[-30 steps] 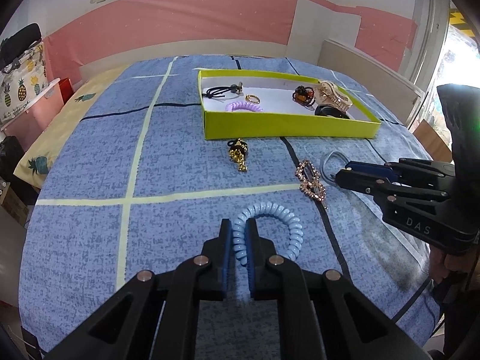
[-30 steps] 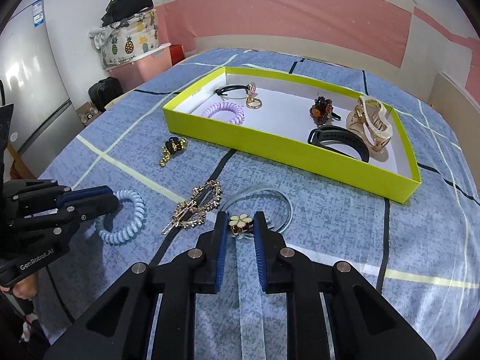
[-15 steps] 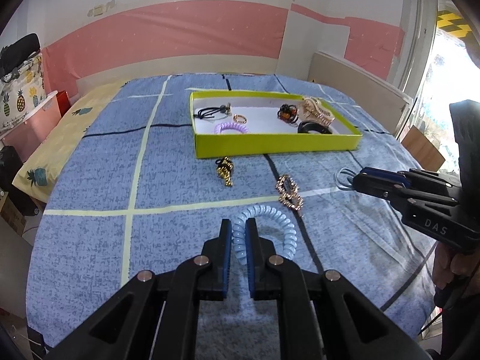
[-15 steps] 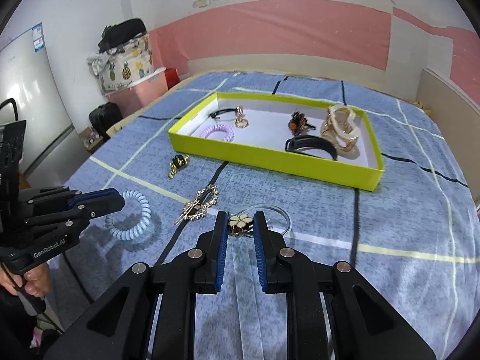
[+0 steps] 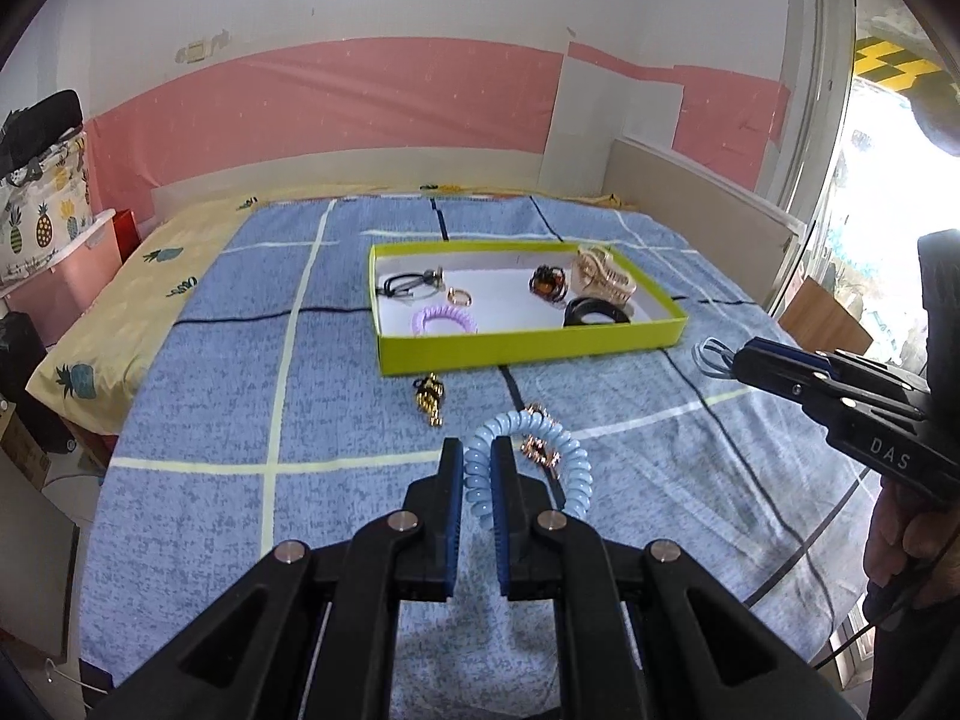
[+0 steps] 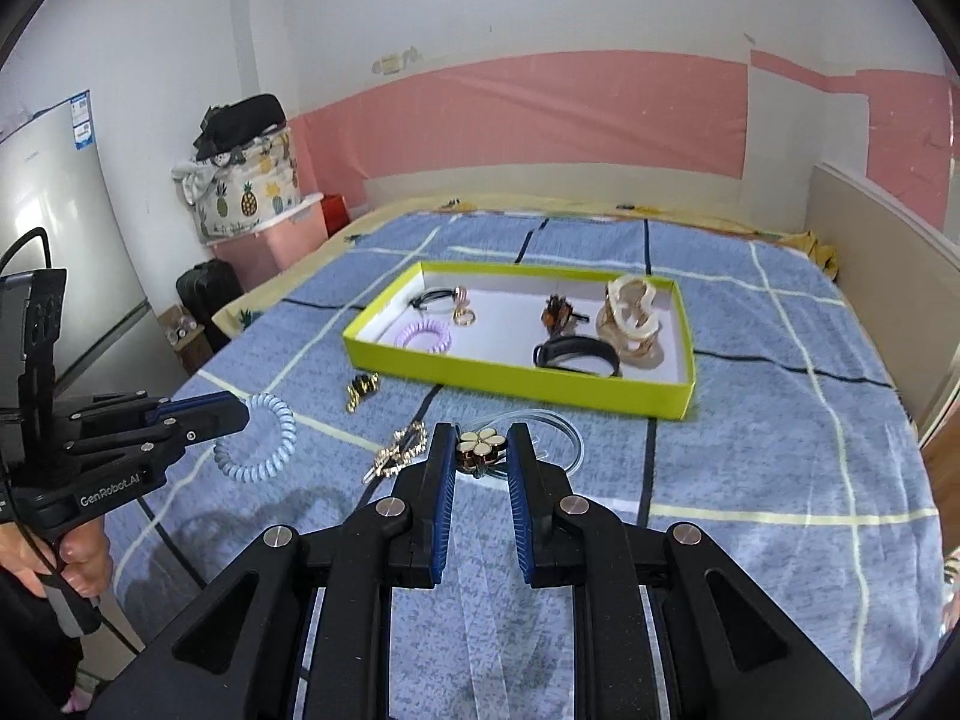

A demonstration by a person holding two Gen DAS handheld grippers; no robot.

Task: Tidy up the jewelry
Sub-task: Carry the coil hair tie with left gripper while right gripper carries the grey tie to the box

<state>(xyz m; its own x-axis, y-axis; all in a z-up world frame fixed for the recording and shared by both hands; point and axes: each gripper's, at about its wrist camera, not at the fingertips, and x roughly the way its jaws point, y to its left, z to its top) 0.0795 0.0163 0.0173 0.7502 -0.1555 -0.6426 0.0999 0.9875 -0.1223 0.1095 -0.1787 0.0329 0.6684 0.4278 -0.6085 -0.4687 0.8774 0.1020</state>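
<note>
Left tool (image 5: 478, 468): clamped on blue coil tie (image 5: 531, 456).
Right tool (image 6: 478, 459): gripping flower charm (image 6: 478, 443), only its own cam shows that.

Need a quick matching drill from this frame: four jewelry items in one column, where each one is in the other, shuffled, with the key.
Items
1. blue coil hair tie
2. flower hair tie
3. purple coil hair tie
4. gold clip

Places
A. inside the yellow-green tray
B. held in the left gripper
C. loose on the bedspread, in front of the tray
D. held in the right gripper

Pairs: 1-B, 2-D, 3-A, 4-C
</note>
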